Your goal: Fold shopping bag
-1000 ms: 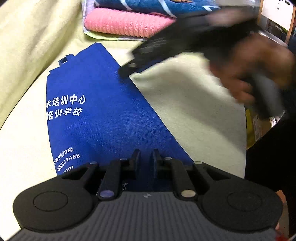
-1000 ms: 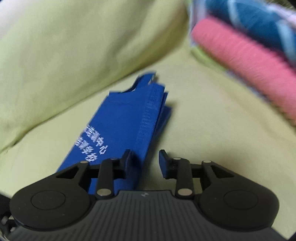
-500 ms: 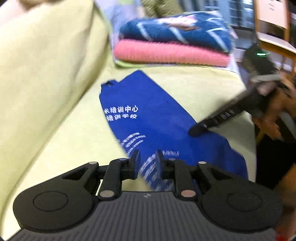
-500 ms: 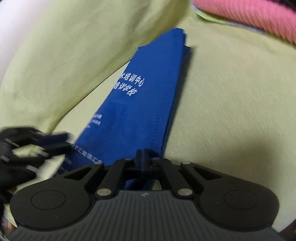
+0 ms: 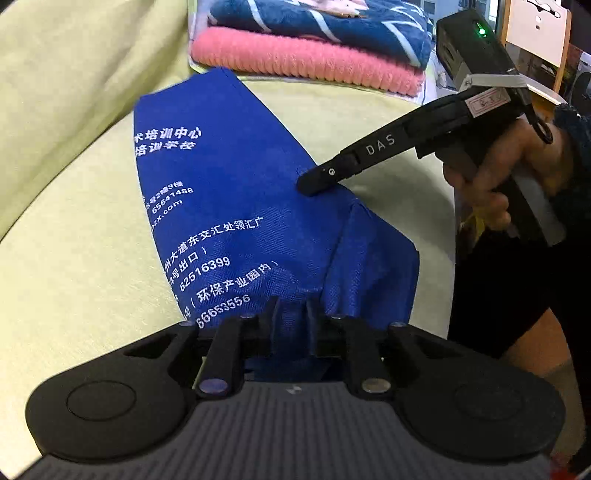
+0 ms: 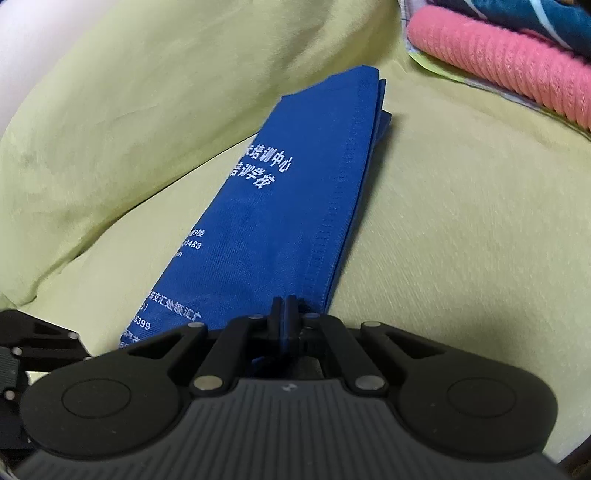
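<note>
My right fingers have just snapped together on the blue shopping bag lying mid-frame on the yellow-green sofa, while my left fingers are closing on its near end, so folding can start.

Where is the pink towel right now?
The pink ribbed towel lies at the top of the left wrist view, under a dark blue patterned towel, just beyond the blue shopping bag.

Bag lengthwise on the cushion between our two tongs

We see the shopping bag lying on the seat cushion, the back cushion to its left, stacked towels behind it; left tongs at its near end, right tongs on its right edge.
</note>
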The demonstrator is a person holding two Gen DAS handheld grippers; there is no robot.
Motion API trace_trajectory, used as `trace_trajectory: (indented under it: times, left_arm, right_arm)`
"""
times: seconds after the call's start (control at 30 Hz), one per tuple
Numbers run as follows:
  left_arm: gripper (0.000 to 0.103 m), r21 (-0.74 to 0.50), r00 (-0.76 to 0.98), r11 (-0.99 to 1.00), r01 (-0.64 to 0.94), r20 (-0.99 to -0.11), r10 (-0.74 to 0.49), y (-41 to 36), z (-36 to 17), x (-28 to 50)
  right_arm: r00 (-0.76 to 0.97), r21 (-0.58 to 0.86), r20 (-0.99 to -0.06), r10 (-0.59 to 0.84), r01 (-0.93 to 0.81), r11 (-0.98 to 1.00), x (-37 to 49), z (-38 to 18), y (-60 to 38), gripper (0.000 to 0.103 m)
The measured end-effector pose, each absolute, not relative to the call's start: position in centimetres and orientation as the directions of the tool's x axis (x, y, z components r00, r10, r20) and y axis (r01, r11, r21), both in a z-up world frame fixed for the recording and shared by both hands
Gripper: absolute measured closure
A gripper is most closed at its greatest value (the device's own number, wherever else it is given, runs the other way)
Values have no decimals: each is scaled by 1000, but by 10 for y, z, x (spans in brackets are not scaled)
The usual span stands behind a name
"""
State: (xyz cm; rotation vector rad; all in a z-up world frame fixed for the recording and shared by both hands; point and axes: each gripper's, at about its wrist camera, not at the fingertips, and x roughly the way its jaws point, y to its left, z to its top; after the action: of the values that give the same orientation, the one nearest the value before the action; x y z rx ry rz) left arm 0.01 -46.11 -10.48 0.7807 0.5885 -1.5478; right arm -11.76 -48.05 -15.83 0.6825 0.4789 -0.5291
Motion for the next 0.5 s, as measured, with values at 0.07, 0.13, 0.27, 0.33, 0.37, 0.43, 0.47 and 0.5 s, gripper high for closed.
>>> trace_trajectory:
  times: [0.07,0.13,0.27,0.33,0.37,0.43,0.47,0.5]
  left_arm:
    - [88,184,23,-174,967,-748,-663,-455,-100,-13]
    - [79,317,72,-224,922,-706,-704,-437,-89,-20]
    - [61,434,88,-280,857,-658,-748,-397,-62,-16]
    - [51,473,81,-328,818,-659,-748,-379,-55,-15]
    - [50,494,83,-356,793,-667,-741,-372,-57,-16]
    - [50,537,93,-393,746,-669,-737,-366,-67,-20]
    - [50,558,101,-395,730,-660,-745,-366,-72,-23]
    - [50,577,105,-392,717,-645,-757,-368,-77,-26]
  right_arm:
    - [767,456,-568,-299,596,662,-118,-159,-480,103]
    - [768,453,-565,-300,593,665,-118,-159,-479,103]
    - [768,443,-562,-306,592,673,-117,-159,-478,103]
    - [772,449,-557,-306,590,671,-119,-160,-478,103]
    - [774,453,-555,-305,589,670,-119,-161,-478,103]
    - [777,458,-551,-305,587,667,-120,-162,-478,103]
    - [777,457,-550,-307,588,667,-120,-162,-478,103]
    - [776,456,-549,-309,589,668,-120,-162,-477,103]
